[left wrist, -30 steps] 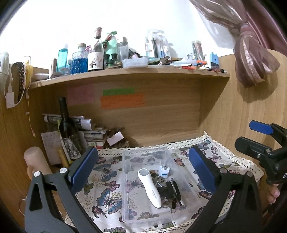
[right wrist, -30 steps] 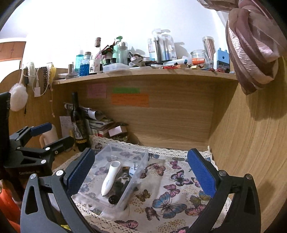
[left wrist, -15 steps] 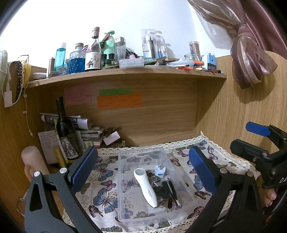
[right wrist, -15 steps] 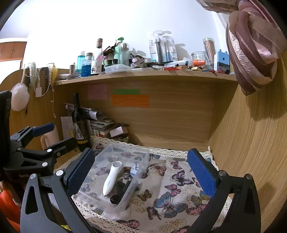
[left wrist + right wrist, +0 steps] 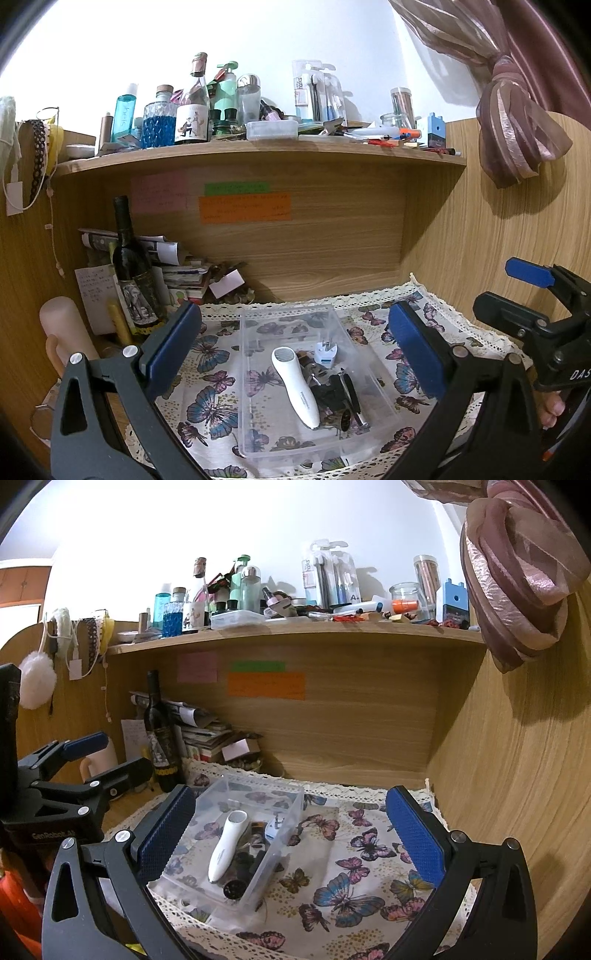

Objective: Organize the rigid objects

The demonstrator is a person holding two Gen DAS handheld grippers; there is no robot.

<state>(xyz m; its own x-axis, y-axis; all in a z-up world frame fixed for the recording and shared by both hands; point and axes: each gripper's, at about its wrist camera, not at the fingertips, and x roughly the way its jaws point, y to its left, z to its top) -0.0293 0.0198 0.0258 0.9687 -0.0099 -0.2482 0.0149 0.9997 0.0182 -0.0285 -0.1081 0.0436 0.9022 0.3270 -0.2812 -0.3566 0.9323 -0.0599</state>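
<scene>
The white handheld device (image 5: 295,384) lies in the clear bin (image 5: 258,446), long axis running away from the viewer. The left claw (image 5: 293,347) is nearer (centred over it). Both it and the right claw (image 5: 288,834) gape wide, empty.

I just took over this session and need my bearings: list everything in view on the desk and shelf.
Bin: 1, clear, on cloth, centre.
Handheld device: 1, white, in bin.
Plug: 1, white, in bin.
Dark small items: several, black, in bin, too jumbled to name.
Cloth: 1, butterfly print, covers desk.
Wine bottle: 1, dark, back left.
Papers: stack, beside bottle.
Notes: 3, pink, green, orange, back panel.
Bottles: many, top shelf.
Curtain: 1, mauve, right.
Left gripper: open, above bin.
Right gripper: open, empty.
</scene>
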